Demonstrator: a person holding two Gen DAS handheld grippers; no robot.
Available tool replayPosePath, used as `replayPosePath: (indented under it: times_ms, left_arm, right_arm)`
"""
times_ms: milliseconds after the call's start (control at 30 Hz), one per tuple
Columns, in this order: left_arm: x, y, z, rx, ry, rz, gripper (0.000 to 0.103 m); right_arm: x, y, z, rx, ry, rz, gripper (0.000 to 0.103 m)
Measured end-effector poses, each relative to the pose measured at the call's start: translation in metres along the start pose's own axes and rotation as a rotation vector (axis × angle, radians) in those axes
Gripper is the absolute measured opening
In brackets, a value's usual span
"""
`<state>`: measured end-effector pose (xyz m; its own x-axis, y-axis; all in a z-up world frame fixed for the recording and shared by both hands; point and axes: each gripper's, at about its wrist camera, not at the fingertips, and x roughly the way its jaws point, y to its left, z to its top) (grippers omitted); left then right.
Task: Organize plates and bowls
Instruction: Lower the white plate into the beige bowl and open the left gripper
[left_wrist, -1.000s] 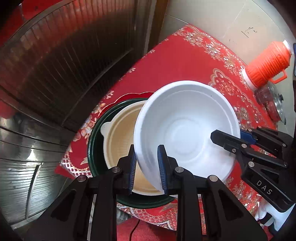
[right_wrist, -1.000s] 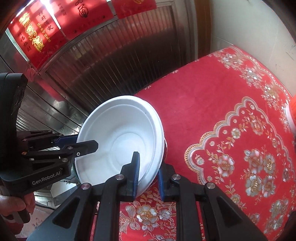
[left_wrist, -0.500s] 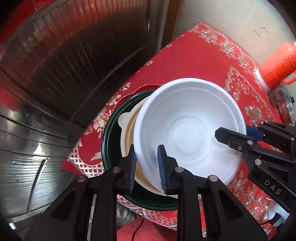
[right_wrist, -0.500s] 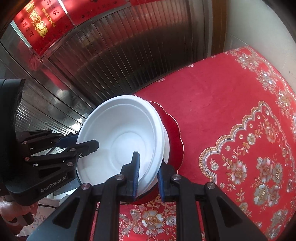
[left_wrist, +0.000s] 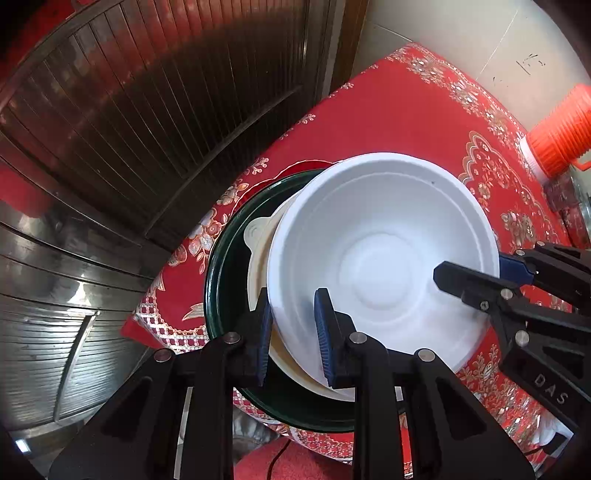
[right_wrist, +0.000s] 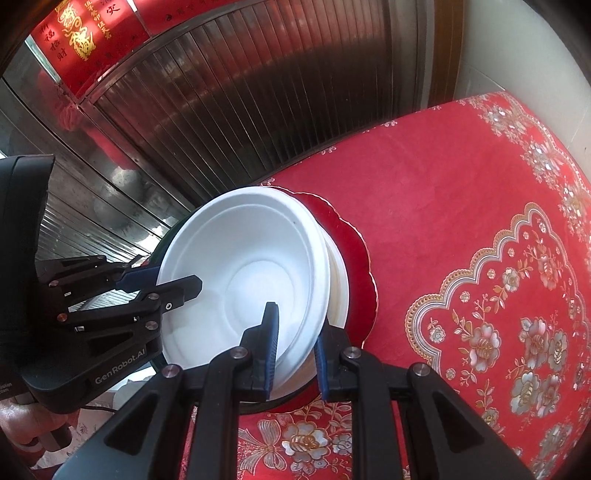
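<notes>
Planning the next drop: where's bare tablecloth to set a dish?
Free: tablecloth between the red plate and the wall. Crowded: the corner by the metal door, where the white bowl sits over the stack, and around the orange flask.

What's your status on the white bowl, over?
Left gripper and right gripper both clamped on white bowl rim. Bowl over cream dish in green plate. Nothing blocking.

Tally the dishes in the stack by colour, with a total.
White bowl: 1
Cream dish: 1
Dark green plate: 1
Red plate: 1
Total: 4 dishes
</notes>
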<state>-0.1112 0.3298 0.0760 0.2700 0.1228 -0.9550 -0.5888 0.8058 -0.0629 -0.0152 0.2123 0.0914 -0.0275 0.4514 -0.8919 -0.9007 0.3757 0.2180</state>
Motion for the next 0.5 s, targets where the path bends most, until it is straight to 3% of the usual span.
replayPosePath:
  times_ms: [133,500]
  left_arm:
    - [0.0,0.0,-0.002,-0.004,-0.013,-0.003,0.024]
    - [-0.003,0.003,-0.007,-0.032,-0.036,-0.019,0.024]
  right_arm:
    - [-0.002,0.006,-0.001,-0.012,-0.003,0.009,0.039]
    - [-0.012,-0.001,-0.006,0.003,-0.024,-0.005,0.046]
